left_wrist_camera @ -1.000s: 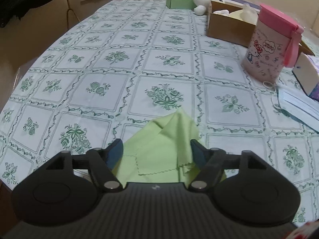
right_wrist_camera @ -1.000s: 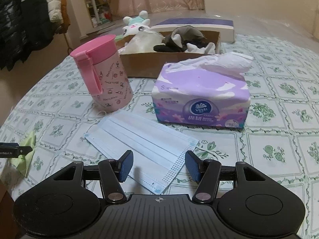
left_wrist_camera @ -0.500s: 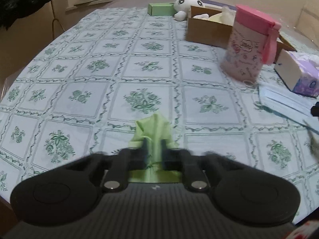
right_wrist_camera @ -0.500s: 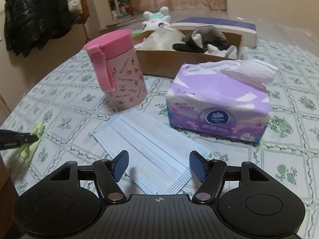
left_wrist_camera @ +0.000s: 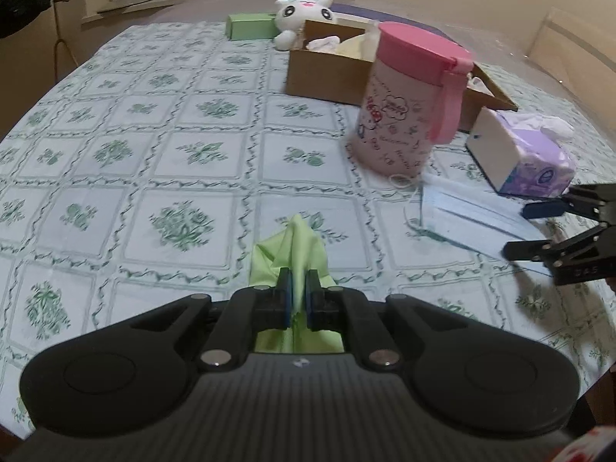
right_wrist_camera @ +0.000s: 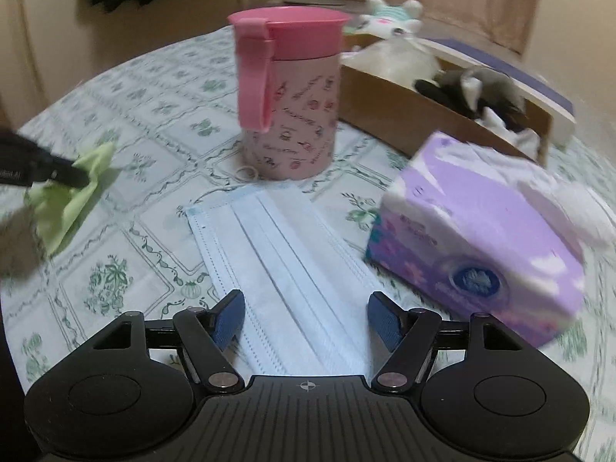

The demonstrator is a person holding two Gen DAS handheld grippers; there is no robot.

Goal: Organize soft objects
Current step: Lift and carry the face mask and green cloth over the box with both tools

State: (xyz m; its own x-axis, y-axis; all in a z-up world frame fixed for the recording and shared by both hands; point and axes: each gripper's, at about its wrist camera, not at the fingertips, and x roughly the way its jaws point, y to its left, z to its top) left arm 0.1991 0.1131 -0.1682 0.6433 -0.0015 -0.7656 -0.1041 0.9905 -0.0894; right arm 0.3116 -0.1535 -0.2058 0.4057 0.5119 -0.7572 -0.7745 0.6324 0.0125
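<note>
My left gripper (left_wrist_camera: 298,288) is shut on a light green cloth (left_wrist_camera: 290,244), bunched up between its pads just above the tablecloth. The cloth also shows at the left of the right wrist view (right_wrist_camera: 73,192), held by the left gripper (right_wrist_camera: 79,181). My right gripper (right_wrist_camera: 306,317) is open, its fingers either side of a pale blue face mask (right_wrist_camera: 285,269) lying flat on the table. It shows at the right edge of the left wrist view (left_wrist_camera: 523,231) over the mask (left_wrist_camera: 473,219). A cardboard box (left_wrist_camera: 327,69) holds soft items at the back.
A pink lidded cup (right_wrist_camera: 288,88) stands behind the mask, a purple tissue pack (right_wrist_camera: 481,238) to its right. A white plush toy (left_wrist_camera: 302,11) and a green box (left_wrist_camera: 250,25) lie at the far end. The table wears a green-patterned cloth (left_wrist_camera: 154,134).
My left gripper closed on the green cloth and lifted it, swinging right. My right gripper moved forward over the face mask, still open.
</note>
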